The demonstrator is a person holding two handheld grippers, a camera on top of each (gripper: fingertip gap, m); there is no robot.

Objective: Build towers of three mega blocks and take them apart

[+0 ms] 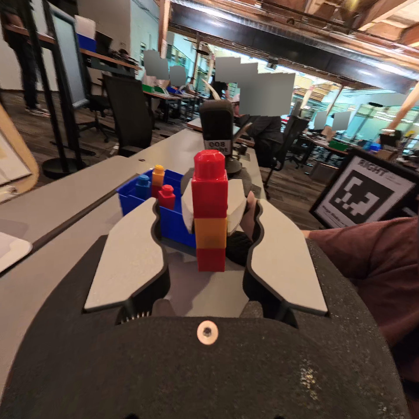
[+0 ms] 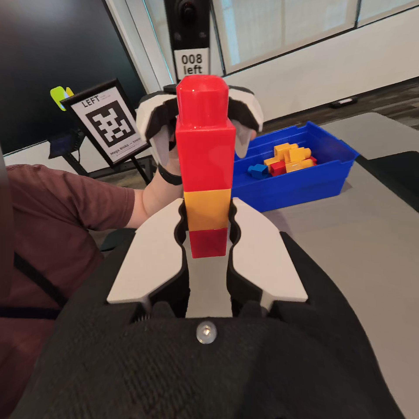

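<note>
A tower of three mega blocks point(image 2: 205, 163), red on yellow on red, stands upright between both grippers. My right gripper point(image 2: 207, 213) is shut on the tower, its pads pressing the yellow middle block point(image 2: 206, 209). In the left wrist view the same tower point(image 1: 209, 215) shows with the right gripper's fingers point(image 1: 237, 204) clamped on it. My left gripper point(image 1: 206, 204) is wide open; its fingers stand to either side of the tower with clear gaps. In the right wrist view its fingers point(image 2: 158, 140) flank the top red block without touching it.
A blue bin point(image 2: 294, 188) on the grey table point(image 2: 340, 249) holds loose yellow, red and blue blocks; it also shows in the left wrist view point(image 1: 145, 204) behind the left finger. Framed marker signs point(image 1: 362, 192) point(image 2: 108, 122) stand off the table. A person's maroon sleeve point(image 1: 374, 260) is at the right.
</note>
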